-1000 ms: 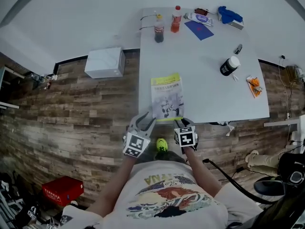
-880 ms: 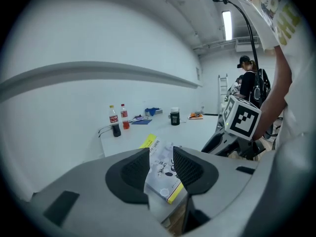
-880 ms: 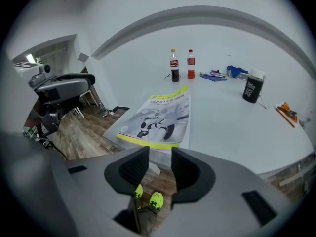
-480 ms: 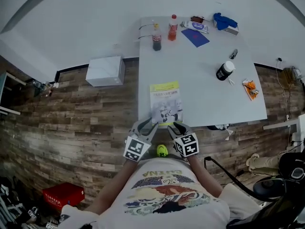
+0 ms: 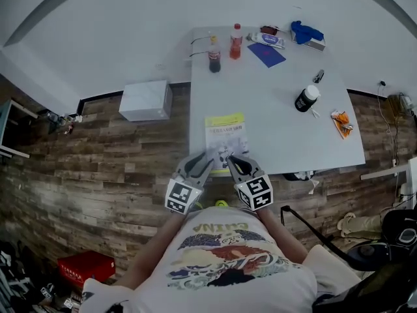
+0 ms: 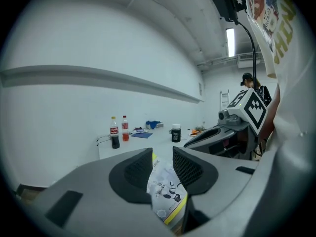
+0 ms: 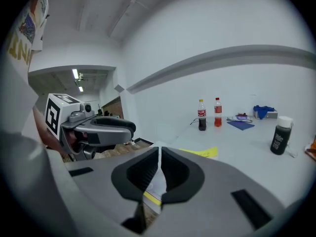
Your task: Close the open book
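Both grippers have come forward over the last second and now sit on the near end of the book (image 5: 226, 135), which lies on the table (image 5: 293, 135) at its near edge, close to the near left corner. The left gripper (image 5: 201, 163) is partly open, and the printed, yellow-banded page shows in the gap between its jaws. The right gripper (image 5: 236, 163) has narrowed to a thin slit over the book's near right corner. Whether it pinches a sheet I cannot tell.

From above the book looks flat and one page wide, so the closing seems done or nearly so. The grippers look set to press or square it.

The rest stands well apart: two bottles (image 5: 214, 52) near the far left corner, a blue cloth (image 5: 305, 30) at the far right corner, a dark jar (image 5: 306, 99) and an orange packet (image 5: 340, 122) toward the right edge. Nothing stands in the way of the book.
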Motion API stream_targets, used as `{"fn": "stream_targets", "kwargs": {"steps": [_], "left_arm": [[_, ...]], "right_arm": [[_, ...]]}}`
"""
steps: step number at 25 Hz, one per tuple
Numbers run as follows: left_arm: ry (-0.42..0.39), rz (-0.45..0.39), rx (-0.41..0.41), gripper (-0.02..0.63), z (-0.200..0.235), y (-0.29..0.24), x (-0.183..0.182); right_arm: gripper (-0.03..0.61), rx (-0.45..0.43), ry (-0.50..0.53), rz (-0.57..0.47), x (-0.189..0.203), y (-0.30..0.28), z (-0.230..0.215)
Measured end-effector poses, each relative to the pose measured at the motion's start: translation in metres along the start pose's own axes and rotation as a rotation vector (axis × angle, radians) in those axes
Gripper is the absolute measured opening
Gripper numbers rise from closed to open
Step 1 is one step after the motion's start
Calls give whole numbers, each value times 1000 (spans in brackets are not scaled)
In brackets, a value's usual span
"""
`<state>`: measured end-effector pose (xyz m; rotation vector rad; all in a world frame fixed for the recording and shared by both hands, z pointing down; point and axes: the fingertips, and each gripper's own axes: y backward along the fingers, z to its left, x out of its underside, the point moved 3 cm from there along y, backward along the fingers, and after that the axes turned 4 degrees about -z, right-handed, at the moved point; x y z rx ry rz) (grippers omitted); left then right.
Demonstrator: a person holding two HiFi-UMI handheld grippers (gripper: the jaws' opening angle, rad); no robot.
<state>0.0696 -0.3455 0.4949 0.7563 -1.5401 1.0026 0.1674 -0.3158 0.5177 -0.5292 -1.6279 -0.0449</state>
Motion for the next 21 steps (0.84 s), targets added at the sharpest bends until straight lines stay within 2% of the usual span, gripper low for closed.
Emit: {"fn": "stream_targets", "kwargs": {"steps": [9, 21], "left_arm": [[-1, -38, -21, 133, 14, -11, -9], [-28, -27, 6, 133, 10, -31, -11]], "right_arm": [[32, 4, 30, -38, -20, -10, -13], [32, 8, 27, -34, -21, -14, -31]]}}
